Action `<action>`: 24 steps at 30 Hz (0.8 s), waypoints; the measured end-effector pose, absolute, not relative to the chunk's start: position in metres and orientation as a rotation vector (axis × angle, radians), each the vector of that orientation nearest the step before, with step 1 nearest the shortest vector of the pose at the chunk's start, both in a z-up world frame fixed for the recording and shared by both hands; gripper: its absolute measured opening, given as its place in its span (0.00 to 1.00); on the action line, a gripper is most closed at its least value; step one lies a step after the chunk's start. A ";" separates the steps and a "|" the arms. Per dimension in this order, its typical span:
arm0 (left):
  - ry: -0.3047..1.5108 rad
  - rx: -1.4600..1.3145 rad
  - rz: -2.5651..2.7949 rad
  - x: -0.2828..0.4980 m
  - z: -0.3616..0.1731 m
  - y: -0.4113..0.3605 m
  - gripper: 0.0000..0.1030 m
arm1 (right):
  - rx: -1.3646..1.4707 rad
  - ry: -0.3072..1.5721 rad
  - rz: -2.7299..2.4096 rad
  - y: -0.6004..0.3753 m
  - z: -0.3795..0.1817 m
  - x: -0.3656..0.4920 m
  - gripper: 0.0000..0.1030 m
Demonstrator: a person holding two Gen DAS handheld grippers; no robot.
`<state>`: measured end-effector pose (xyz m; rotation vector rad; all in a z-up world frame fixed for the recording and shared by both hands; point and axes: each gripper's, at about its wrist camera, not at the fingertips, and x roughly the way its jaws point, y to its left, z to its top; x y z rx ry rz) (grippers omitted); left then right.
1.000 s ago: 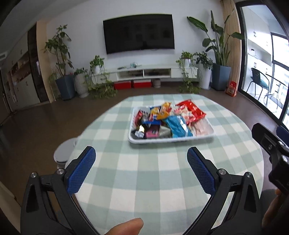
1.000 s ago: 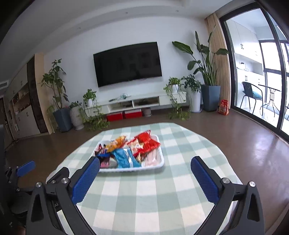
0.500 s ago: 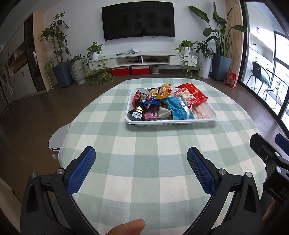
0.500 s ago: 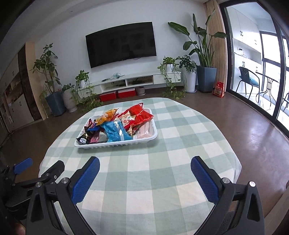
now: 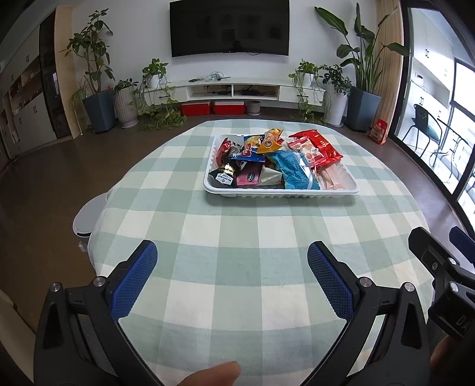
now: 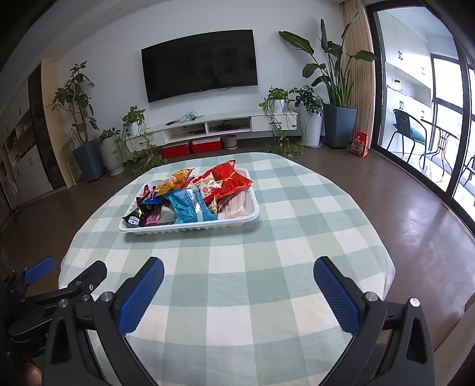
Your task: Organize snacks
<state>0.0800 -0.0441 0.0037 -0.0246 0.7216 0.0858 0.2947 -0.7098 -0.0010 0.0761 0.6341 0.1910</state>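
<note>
A white tray (image 5: 279,192) full of snack packets stands on the far half of a round table. It holds a blue packet (image 5: 292,170), a red packet (image 5: 322,145), an orange packet (image 5: 268,142) and several small dark ones. The tray also shows in the right wrist view (image 6: 190,229), with the blue packet (image 6: 190,206) and the red packet (image 6: 233,178). My left gripper (image 5: 231,267) is open and empty over the near tablecloth. My right gripper (image 6: 239,282) is open and empty, to the right of the left one.
The table wears a green and white checked cloth (image 5: 237,237). A white stool (image 5: 86,216) stands at its left edge. Beyond are a TV (image 5: 228,26), a low white cabinet (image 5: 243,89), potted plants (image 5: 98,89) and a glass door (image 6: 430,118) on the right.
Both cameras have tilted down and moved in over the table. The tray now sits closer and lower in both views. Both grippers stayed open.
</note>
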 end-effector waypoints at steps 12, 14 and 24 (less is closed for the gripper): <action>0.731 -0.032 0.071 0.080 0.001 -0.045 1.00 | 0.077 0.651 0.189 -0.710 -0.007 0.295 1.00; 0.734 -0.035 0.069 0.080 0.001 -0.045 1.00 | 0.076 0.651 0.189 -0.710 -0.007 0.295 1.00; 0.740 -0.040 0.069 0.079 0.000 -0.045 1.00 | 0.076 0.651 0.189 -0.710 -0.006 0.295 1.00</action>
